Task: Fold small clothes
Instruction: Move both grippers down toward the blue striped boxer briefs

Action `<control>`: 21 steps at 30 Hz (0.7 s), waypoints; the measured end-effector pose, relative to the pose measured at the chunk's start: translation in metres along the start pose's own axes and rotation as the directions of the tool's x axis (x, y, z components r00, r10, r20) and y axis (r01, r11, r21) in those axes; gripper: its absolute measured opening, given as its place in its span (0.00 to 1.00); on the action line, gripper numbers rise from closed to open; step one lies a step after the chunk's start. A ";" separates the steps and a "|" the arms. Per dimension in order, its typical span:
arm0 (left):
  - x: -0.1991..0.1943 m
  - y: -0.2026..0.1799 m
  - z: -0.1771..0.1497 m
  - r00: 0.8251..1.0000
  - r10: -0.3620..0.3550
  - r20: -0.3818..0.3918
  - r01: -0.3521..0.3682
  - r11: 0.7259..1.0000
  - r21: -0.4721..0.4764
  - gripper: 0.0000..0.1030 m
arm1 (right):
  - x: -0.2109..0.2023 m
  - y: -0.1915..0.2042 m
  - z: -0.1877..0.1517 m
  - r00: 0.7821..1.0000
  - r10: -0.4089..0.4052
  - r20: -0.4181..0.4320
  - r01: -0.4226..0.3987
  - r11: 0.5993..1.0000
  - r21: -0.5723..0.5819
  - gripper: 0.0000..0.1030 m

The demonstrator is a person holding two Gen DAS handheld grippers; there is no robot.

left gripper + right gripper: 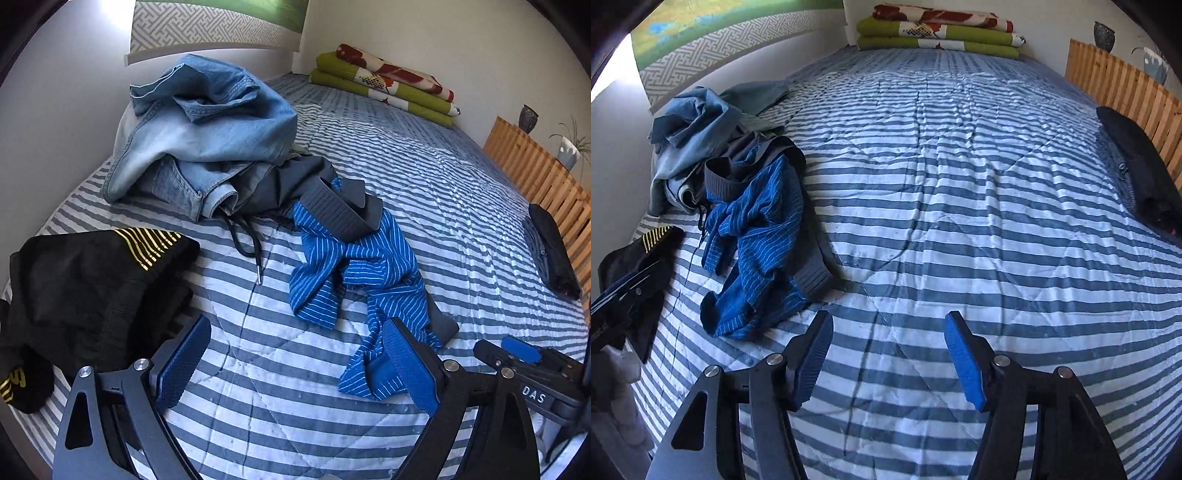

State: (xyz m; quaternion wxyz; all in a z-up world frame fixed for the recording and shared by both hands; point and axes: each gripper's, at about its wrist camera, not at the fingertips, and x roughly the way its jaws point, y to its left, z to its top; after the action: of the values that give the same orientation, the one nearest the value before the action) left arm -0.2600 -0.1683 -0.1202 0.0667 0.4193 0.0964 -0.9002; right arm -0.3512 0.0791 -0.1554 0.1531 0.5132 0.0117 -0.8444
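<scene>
A crumpled blue pinstriped garment with a grey waistband (354,266) (753,236) lies on the striped bed cover. My left gripper (295,354) is open just in front of it, its right pad (406,365) beside the garment's near hem; whether they touch I cannot tell. My right gripper (888,354) is open over bare cover, to the right of the garment. Behind lies a heap of light blue denim and grey clothes (199,129) (690,133). A black garment with yellow stripes (92,280) (646,240) sits at the left.
Folded dark clothes (554,251) (1134,173) rest at the right by a wooden slatted rail (535,173) (1126,92). Folded green and red blankets (384,81) (938,29) lie at the far end. A wall (74,74) runs along the left. The right gripper (524,358) shows low right in the left wrist view.
</scene>
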 end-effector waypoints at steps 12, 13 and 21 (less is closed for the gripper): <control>-0.004 0.027 0.005 1.000 -0.010 -0.007 0.009 0.997 -0.074 0.93 | 0.052 0.032 0.026 0.993 0.043 -0.110 -0.044 0.999 -0.003 0.57; -0.004 0.027 0.004 1.000 -0.008 -0.007 0.007 0.997 -0.074 0.93 | 0.053 0.034 0.026 0.993 0.035 -0.109 -0.036 0.999 -0.009 0.57; 0.000 0.031 0.001 1.000 -0.010 -0.021 0.008 0.997 -0.080 0.93 | 0.040 0.045 0.027 0.996 0.040 -0.086 -0.045 0.997 -0.060 0.11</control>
State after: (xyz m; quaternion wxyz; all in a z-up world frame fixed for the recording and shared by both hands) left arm -0.2543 -0.1983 -0.1230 0.0782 0.4256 0.1349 -0.8914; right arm -0.3799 0.0212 -0.1713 0.1861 0.5435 0.0334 -0.8178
